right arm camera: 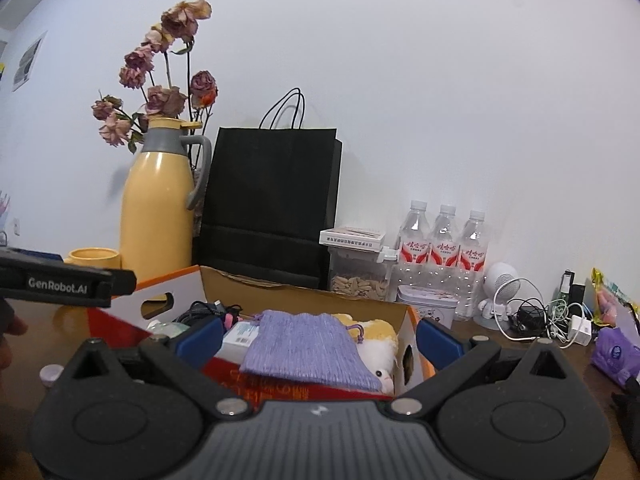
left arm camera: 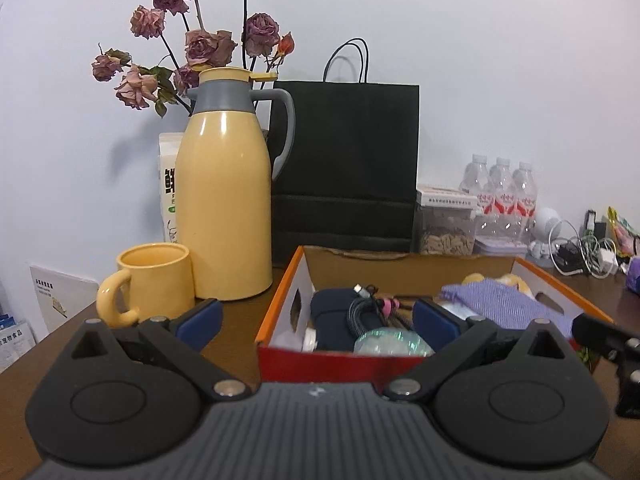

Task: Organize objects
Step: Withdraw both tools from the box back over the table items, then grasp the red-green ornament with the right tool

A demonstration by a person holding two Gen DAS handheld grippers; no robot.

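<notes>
An open cardboard box (left arm camera: 280,294) with orange rims and a red front stands on the brown table. Inside lie a dark blue pouch (left arm camera: 332,312), a coiled cable (left arm camera: 366,304), a crinkled clear-green item (left arm camera: 390,342), a purple knitted pouch (right arm camera: 308,344) and a yellow-white plush toy (right arm camera: 380,346). My left gripper (left arm camera: 317,317) hovers open at the box's near left corner, holding nothing. My right gripper (right arm camera: 319,340) is open and holds nothing over the box's right end (right arm camera: 412,332), its fingers either side of the purple pouch. The left gripper's body (right arm camera: 60,282) shows in the right wrist view.
A yellow thermos jug (left arm camera: 224,208) and a yellow mug (left arm camera: 154,280) stand left of the box, dried roses (left arm camera: 200,44) behind them. A black paper bag (left arm camera: 344,168), a snack jar (left arm camera: 446,232) and three water bottles (left arm camera: 504,196) line the wall. Tangled chargers (right arm camera: 560,320) and a purple packet (right arm camera: 616,354) lie right.
</notes>
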